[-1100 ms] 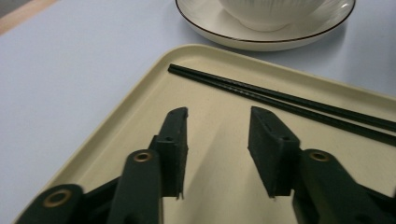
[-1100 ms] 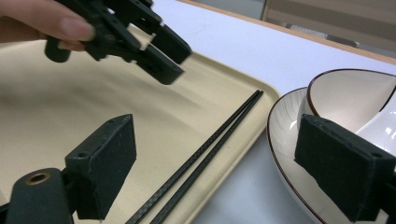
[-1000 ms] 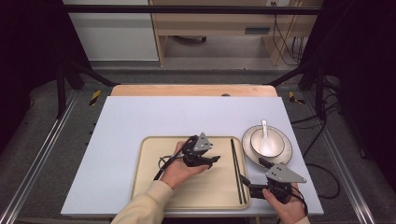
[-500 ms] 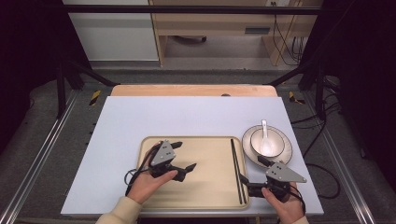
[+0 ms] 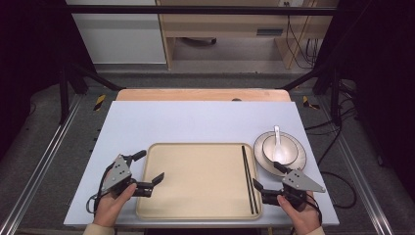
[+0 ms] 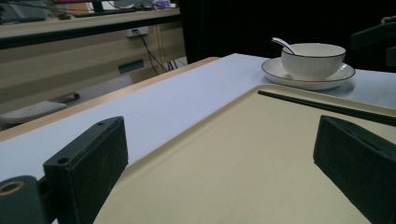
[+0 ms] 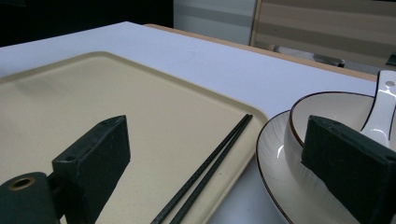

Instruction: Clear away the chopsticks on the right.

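While my left hand-held gripper (image 5: pixel 150 172) sits at the left edge of the tray (image 5: pixel 195 205), its jaws are spread wide with nothing between them, and they've just been opening up. One jaw hangs over the tray's left rim, the other is out over the lavender worktop (image 5: pixel 195 122) just beside it. Looking along that gripper, I get bare tray surface between the two black jaws, with the chopsticks (image 6: pixel 327 107) lying far across near the opposite rim.

My right hand-held gripper (image 5: pixel 269 182) is down at the tray's front right corner, jaws also wide apart and gripping nothing. One jaw sits over the tray near the chopsticks' (image 5: pixel 248 176) near end, the other is close by the plate (image 5: pixel 298 164). The chopsticks lie side by side, touching, along the right side of the tray, running front to back.

Just right of the tray, off it, the plate carries a white bowl (image 5: pixel 280 149), and a white spoon (image 5: pixel 277 136) rests in the bowl with its handle pointing away from me.
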A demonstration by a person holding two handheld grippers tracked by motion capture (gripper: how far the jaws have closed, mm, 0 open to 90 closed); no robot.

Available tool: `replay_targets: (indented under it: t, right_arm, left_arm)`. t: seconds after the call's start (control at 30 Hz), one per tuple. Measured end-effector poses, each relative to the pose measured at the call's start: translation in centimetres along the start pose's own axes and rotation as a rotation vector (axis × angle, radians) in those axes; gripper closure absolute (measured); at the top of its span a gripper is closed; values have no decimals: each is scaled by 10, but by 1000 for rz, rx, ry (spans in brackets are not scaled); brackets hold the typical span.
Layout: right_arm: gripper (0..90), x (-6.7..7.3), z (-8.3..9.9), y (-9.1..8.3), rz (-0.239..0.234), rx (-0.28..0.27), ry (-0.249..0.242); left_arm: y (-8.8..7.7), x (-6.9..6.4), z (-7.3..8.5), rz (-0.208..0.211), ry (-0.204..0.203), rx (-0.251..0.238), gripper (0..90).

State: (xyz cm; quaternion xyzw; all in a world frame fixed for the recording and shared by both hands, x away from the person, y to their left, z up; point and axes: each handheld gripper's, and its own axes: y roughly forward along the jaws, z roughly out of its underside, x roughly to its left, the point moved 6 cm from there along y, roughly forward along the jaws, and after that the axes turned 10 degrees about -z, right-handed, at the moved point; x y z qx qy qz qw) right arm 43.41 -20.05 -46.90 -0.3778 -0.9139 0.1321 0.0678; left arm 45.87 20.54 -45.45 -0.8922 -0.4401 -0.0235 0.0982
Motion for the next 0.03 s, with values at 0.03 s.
replay_targets:
  t: [0.03]
  right_arm:
    - [76,1,-1,0,2,1,-3]
  left_arm:
    - [-4,2,0,-4,7,-3,26]
